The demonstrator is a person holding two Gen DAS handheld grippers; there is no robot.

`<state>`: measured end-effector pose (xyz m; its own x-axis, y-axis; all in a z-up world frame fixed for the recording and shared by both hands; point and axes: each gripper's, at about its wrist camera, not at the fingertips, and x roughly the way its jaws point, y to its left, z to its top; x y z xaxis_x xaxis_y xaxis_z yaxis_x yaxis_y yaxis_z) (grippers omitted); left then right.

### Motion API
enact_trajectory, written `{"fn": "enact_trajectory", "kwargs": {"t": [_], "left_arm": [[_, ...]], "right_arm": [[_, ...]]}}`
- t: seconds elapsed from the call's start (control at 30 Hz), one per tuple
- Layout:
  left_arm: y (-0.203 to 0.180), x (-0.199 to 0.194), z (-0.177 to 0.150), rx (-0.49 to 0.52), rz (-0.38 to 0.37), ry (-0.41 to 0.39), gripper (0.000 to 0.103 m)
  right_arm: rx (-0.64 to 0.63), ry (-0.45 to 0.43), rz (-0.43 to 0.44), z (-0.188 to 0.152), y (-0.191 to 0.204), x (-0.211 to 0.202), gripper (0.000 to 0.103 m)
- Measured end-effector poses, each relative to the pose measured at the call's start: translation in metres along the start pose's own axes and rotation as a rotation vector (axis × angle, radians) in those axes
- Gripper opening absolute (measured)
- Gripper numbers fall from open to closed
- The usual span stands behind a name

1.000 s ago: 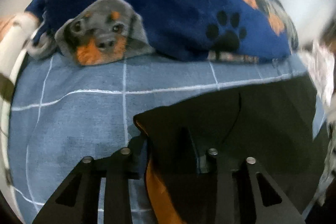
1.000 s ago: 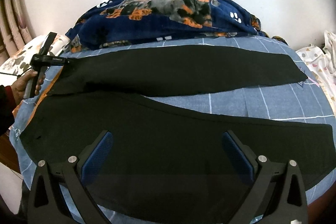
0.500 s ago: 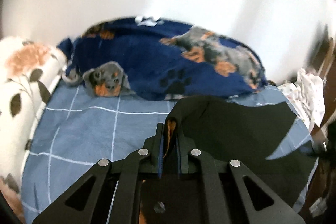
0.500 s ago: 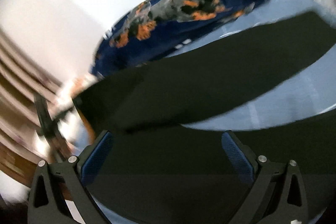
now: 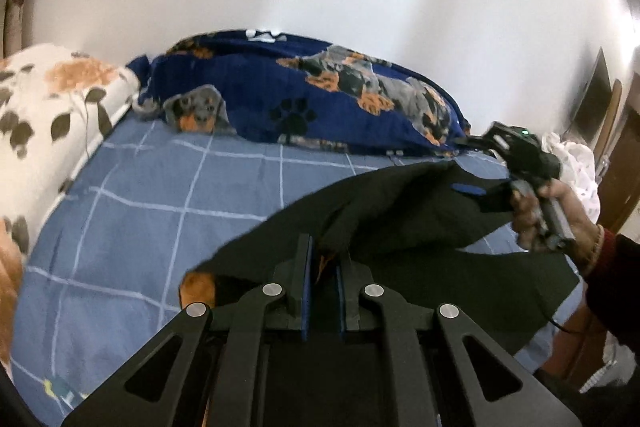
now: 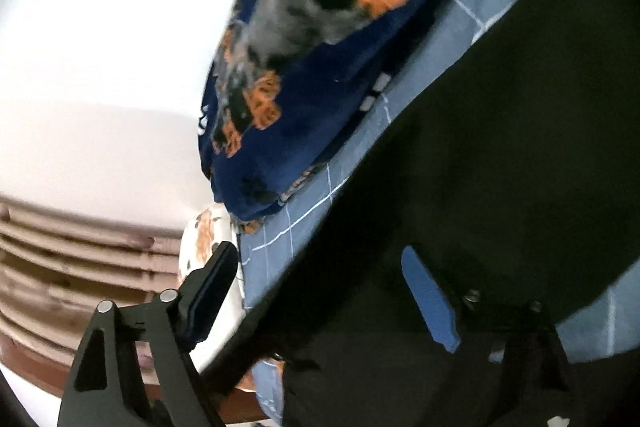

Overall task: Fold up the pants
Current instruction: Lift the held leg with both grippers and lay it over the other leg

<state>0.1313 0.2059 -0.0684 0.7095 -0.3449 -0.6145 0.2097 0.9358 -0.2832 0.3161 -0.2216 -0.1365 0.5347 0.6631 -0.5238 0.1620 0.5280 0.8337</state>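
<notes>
Nearest your left gripper (image 5: 322, 267), the narrow jaws pinched a raised fold of the black pants (image 5: 400, 227), whose cloth ran rightward across the blue checked bed sheet (image 5: 160, 195) toward your right hand (image 5: 548, 215). Only the left wrist view showed that hand, fist wrapped around the handle of the right gripper (image 6: 320, 291). Only the right wrist view, strongly tilted, showed that gripper's jaws spread wide, the pants lying under its blue pad. Farthest lay the dog-print blanket (image 5: 320, 99) against the wall.
</notes>
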Motion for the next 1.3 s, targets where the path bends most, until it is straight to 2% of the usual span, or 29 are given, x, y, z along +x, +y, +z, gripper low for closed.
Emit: {"fn": "enact_trajectory", "kwargs": {"t": [0.03,0.07,0.1,0.13,0.23,0.4,0.6,0.77,0.93,1.17,1.23,1.3], "left_arm": [[0.001,0.000,-0.002,-0.012,-0.001,0.005,0.011],[0.002,0.000,-0.003,-0.025,-0.002,0.011,0.011],[0.003,0.001,-0.004,-0.033,-0.003,0.018,0.011],[0.005,0.002,-0.005,-0.043,0.000,0.026,0.011],[0.009,-0.002,-0.007,-0.049,0.015,0.037,0.012],[0.024,-0.013,-0.017,-0.073,0.055,0.077,0.013],[0.032,-0.022,-0.043,-0.093,0.087,0.127,0.015],[0.040,-0.027,-0.068,-0.131,0.126,0.166,0.018],[0.050,-0.031,-0.090,-0.190,0.145,0.203,0.018],[0.060,-0.037,-0.107,-0.239,0.200,0.230,0.018],[0.067,-0.043,-0.107,-0.263,0.242,0.225,0.018],[0.073,-0.055,-0.102,-0.267,0.298,0.185,0.018]], "right_arm": [[0.014,0.020,-0.006,0.004,-0.003,0.008,0.060],[0.018,0.036,-0.013,0.007,-0.005,0.013,0.031],[0.016,0.048,-0.014,0.008,-0.006,0.016,0.016],[0.009,0.056,-0.021,0.007,-0.007,0.018,0.008],[-0.061,0.028,-0.037,-0.009,-0.001,0.005,0.006],[-0.151,0.027,-0.034,-0.069,-0.003,-0.037,0.006],[-0.125,0.087,-0.068,-0.153,-0.037,-0.069,0.006],[-0.120,0.143,-0.115,-0.193,-0.055,-0.065,0.005],[-0.085,0.172,-0.143,-0.216,-0.069,-0.060,0.005],[-0.096,0.187,-0.181,-0.223,-0.081,-0.062,0.005],[-0.090,0.189,-0.186,-0.224,-0.083,-0.059,0.005],[-0.088,0.190,-0.184,-0.222,-0.084,-0.058,0.005]]}}
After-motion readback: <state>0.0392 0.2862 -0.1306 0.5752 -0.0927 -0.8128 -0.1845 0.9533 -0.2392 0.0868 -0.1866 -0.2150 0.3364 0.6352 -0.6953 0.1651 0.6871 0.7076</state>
